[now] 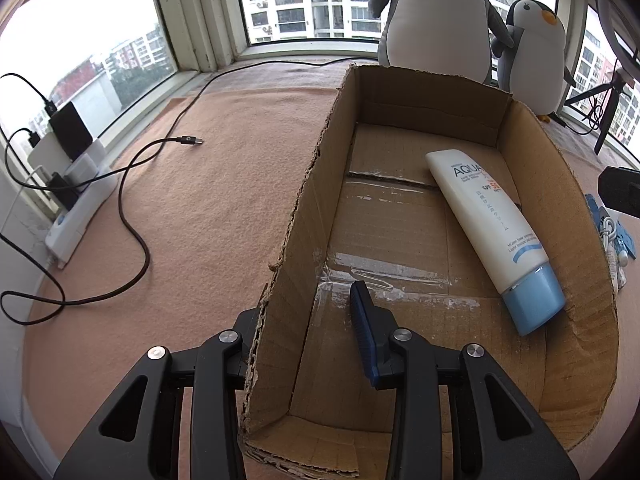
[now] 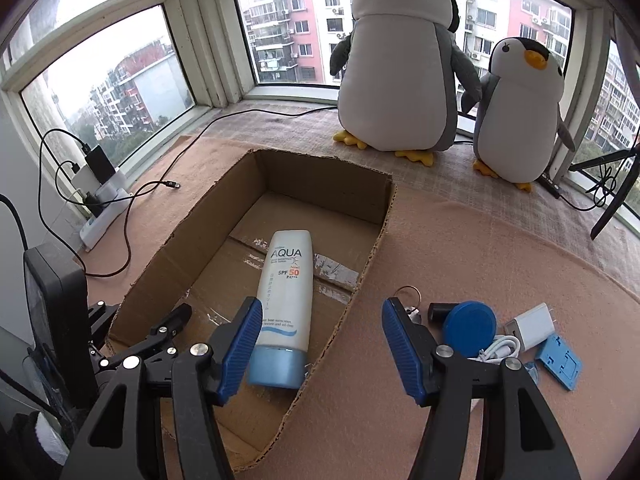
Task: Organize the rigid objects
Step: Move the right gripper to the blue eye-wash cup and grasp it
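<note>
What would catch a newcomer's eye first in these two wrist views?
Probably the two plush penguins on the window ledge, standing behind the open cardboard box. Next, the white sunscreen tube lying alone on the box floor, blue cap toward the camera. The left gripper is clamped on the box's left wall, while the right gripper hangs open above the tube, with small clutter to its right.

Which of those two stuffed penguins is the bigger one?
The left penguin is bigger; it towers over the smaller penguin standing at its right by the window.
</note>
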Motion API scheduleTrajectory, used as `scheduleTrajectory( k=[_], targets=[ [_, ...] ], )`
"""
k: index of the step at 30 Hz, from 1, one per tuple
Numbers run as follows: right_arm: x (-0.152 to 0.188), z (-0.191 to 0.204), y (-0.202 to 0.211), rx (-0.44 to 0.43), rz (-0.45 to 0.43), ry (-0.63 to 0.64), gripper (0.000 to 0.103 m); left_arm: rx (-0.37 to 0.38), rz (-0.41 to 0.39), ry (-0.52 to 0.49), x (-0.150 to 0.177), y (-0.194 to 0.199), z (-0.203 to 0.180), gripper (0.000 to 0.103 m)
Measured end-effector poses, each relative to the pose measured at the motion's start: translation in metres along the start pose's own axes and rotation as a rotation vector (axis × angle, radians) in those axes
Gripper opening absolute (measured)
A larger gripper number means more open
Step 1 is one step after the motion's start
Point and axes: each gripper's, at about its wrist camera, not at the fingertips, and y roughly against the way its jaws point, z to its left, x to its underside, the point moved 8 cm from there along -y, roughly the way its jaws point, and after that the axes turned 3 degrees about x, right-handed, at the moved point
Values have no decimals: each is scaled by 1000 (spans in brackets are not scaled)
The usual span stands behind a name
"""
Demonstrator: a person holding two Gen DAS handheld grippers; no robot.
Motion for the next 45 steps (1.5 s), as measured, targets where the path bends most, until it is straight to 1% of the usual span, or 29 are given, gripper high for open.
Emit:
scheduleTrajectory(
  k=[10,17,23,26,30,34,35,37,43,44,45],
  targets=[
    [27,-75,33,47,-10,-124,58,-8,-1,-5,0,-1,1,35],
    [67,-132,48,83,18,-196,58,-15,-1,-7,0,-1,2,36],
    [100,-167,47,109,60,-265,58,-24,0,-5,0,-1,1,36],
    [103,-175,38,93,79,-327,58,-26,1,-6,-1,-1,1,36],
    [96,-177,23,82,95,-400,58,-26,0,-6,-1,-1,1,36],
    [86,-182,5,88,121,-472,53,-25,-2,-4,-1,-2,0,36],
    [84,-183,1,98,128,-474,53,-24,-2,-3,-2,-2,1,36],
    [82,-185,-7,123,145,-470,47,-25,-4,-1,-2,-2,0,36],
    [82,-186,-22,153,184,-440,45,-25,-6,-1,-1,-1,0,36],
    [83,-186,-24,160,189,-429,44,-25,-6,-1,-1,-1,0,36],
    [83,-186,-25,163,195,-419,40,-25,-6,-1,-1,-1,0,36]
  ],
)
